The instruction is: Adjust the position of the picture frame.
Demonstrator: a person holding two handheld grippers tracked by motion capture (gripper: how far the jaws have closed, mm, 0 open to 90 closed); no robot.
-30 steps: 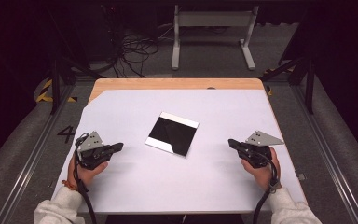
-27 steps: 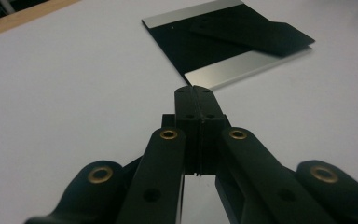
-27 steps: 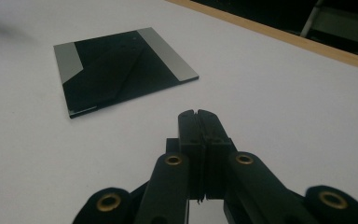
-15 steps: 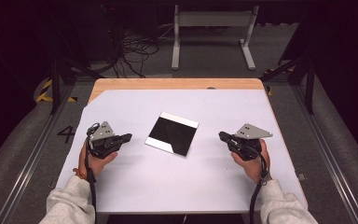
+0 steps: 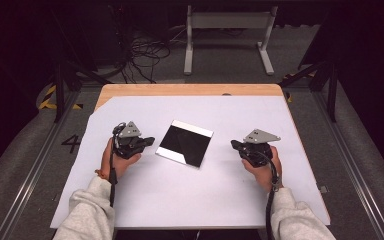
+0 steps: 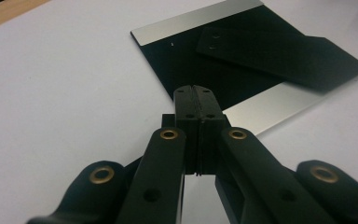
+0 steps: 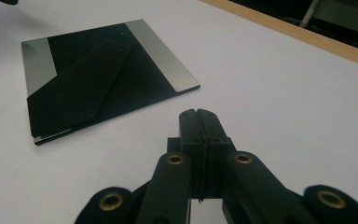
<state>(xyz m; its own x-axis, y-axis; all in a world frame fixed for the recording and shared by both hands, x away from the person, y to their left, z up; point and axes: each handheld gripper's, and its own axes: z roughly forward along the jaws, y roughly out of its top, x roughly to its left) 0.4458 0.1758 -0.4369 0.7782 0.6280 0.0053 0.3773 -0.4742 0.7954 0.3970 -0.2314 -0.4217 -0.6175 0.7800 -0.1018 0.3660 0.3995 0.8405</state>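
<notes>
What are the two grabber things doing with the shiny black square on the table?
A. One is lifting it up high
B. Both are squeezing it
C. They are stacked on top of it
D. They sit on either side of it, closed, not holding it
D: the left gripper and right gripper flank the black square plate, which lies flat on the table; both pairs of jaws are pressed together with nothing between them.

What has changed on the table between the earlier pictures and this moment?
Both hands moved inward toward the black square plate. The left tongs came from the table's left edge to just beside the plate's left side; the right tongs came in from the right but are farther from it. Nothing was taken hold of or let go. Both tongs stayed shut and empty, and the plate stayed in place on the white table.
</notes>
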